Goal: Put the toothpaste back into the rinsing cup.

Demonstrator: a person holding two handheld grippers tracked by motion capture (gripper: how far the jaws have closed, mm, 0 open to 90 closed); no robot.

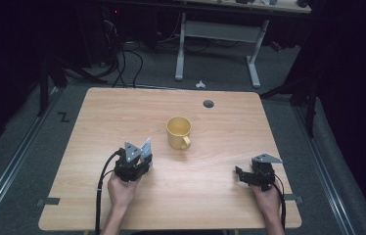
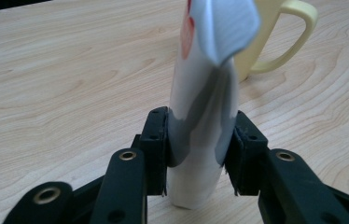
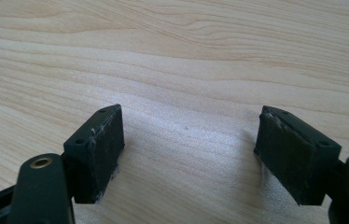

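Between my left gripper's [image 2: 200, 149] pads at lower centre stands a white packet [image 2: 205, 116], clamped; right gripper [image 3: 189, 154] open.

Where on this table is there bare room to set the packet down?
Bare wood lies between the left gripper holding the white packet and the open right gripper, also left of the yellow mug and along the table far edge. Tightest spot: packet to mug.

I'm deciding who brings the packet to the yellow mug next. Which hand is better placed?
Left. The left gripper is already clamped on the white packet, with the yellow mug just ahead. The right gripper is open, farther off.
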